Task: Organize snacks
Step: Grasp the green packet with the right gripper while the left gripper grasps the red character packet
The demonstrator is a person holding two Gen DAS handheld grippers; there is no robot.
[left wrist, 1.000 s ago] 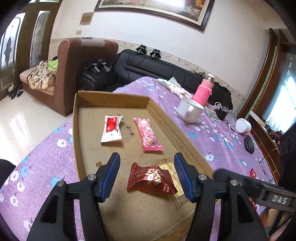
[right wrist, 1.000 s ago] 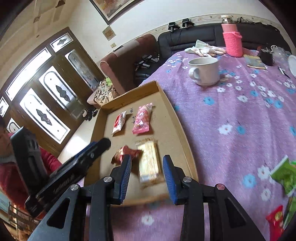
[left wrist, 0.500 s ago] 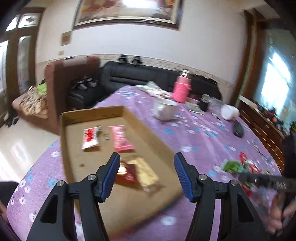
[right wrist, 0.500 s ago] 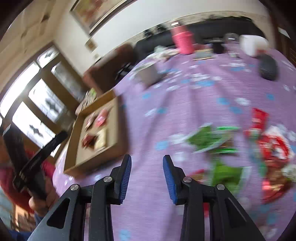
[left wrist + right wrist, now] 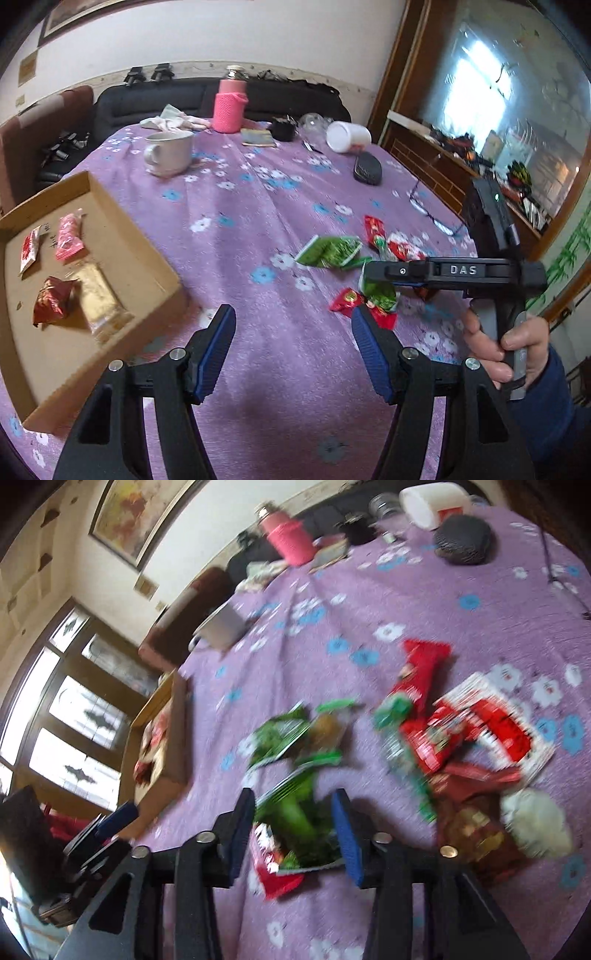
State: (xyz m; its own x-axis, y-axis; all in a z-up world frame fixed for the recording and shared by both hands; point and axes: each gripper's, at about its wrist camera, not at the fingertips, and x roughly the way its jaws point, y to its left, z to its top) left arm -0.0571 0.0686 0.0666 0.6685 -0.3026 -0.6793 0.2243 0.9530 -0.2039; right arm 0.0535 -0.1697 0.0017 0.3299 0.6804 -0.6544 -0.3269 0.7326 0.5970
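Observation:
A shallow cardboard box sits at the left on the purple flowered cloth, holding a dark red packet, a gold packet, a pink packet and a red-white packet. A pile of green and red snack packets lies to the right. My left gripper is open and empty over bare cloth. My right gripper is open, its jaws either side of a green packet and a small red packet. The box shows at the left of the right wrist view.
A white mug, pink bottle, white jar, black glasses case and spectacles stand at the far side. A black sofa is beyond. Red packets lie right of my right gripper.
Both grippers swung right, away from the box and toward the loose snack pile. The right gripper has come down over a green packet. Both stayed open.

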